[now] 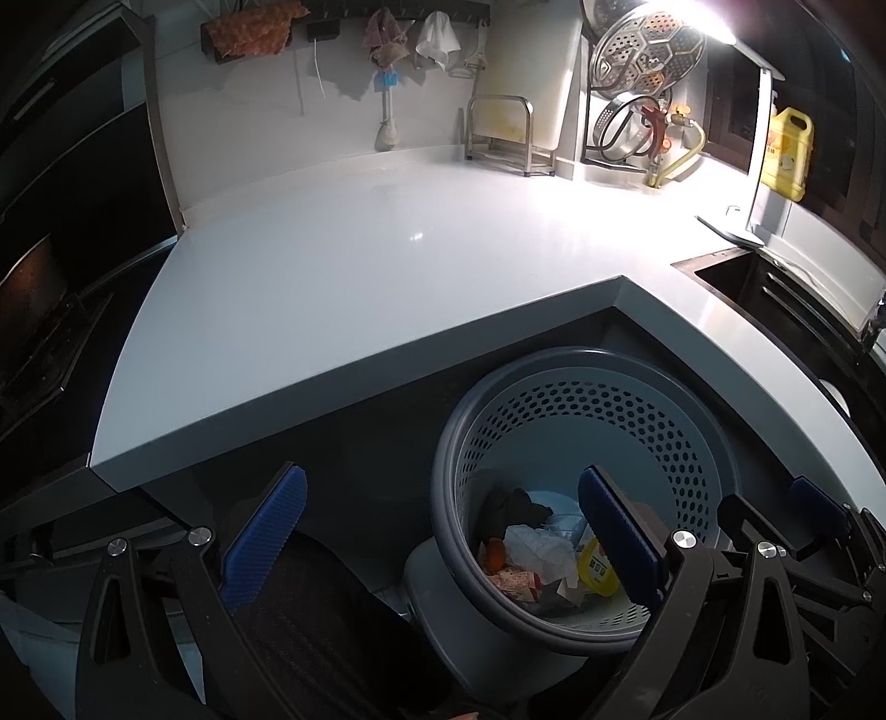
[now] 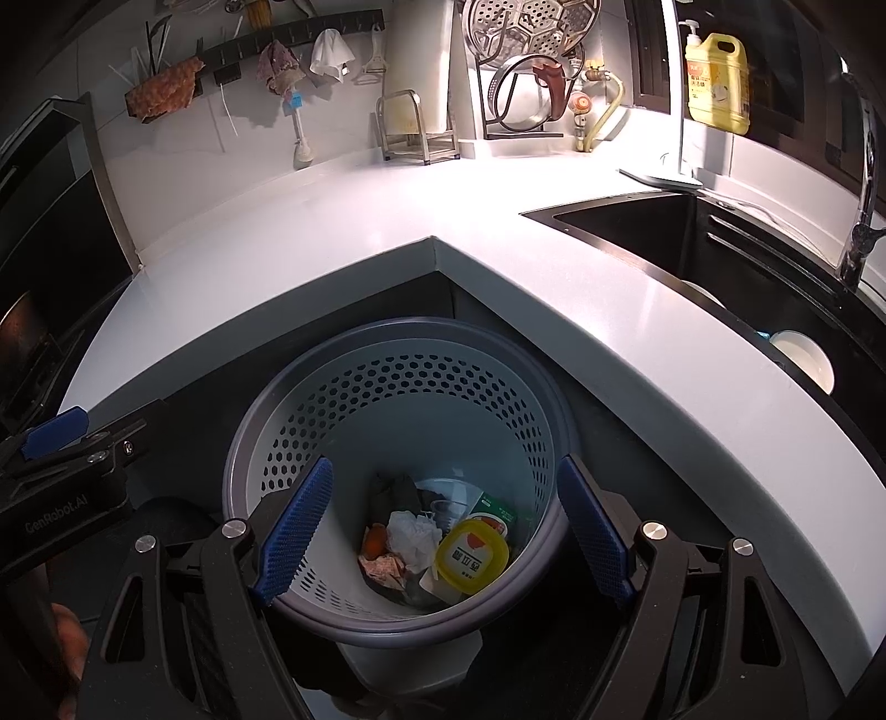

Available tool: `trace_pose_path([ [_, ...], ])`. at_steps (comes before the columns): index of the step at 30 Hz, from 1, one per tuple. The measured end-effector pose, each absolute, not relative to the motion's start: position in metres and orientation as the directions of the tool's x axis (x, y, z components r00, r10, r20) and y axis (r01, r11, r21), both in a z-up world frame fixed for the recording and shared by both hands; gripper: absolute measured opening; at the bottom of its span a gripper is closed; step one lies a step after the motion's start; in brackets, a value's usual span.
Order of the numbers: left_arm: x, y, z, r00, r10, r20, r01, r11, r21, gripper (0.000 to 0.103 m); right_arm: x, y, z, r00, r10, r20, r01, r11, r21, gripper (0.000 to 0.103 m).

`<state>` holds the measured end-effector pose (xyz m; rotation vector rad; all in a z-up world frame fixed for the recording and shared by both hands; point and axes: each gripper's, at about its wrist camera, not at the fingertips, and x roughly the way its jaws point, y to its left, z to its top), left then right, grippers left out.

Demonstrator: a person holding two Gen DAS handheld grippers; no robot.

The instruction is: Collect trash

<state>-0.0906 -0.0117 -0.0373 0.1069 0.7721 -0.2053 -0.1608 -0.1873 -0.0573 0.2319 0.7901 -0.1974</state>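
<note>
A grey perforated waste bin [image 2: 415, 421] stands on the floor in the inner corner of the white countertop [image 2: 343, 221]. In it lie a yellow lid [image 2: 473, 554], crumpled white paper [image 2: 412, 534], an orange scrap [image 2: 375, 540], a green carton [image 2: 495, 509] and a printed wrapper [image 2: 382, 570]. My right gripper [image 2: 446, 531] hangs open over the bin's mouth with nothing between its blue pads. My left gripper [image 1: 443, 537] is open and empty too, left of and above the bin [image 1: 554, 443]. The crumpled paper [image 1: 540, 548] and the lid [image 1: 597, 570] show past its right finger.
A dark sink [image 2: 720, 243] with a white bowl [image 2: 803, 354] and a tap [image 2: 864, 221] lies right. A yellow detergent bottle [image 2: 717, 83], a pot rack [image 2: 526, 72], a metal stand [image 2: 415, 127] and hanging cloths [image 2: 326, 52] line the back wall. A dark cooktop [image 1: 39, 332] sits left.
</note>
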Motion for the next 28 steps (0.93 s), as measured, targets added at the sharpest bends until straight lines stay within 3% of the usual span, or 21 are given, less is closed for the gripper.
trace_pose_path([
  [28,-0.0861,-0.0088,-0.0399,0.695,-0.128,-0.707,0.209,0.978,0.029,0.097,-0.1595,-0.1845,-0.0599,0.684,-0.091,-0.724,0.26,0.958,0.125,0.079],
])
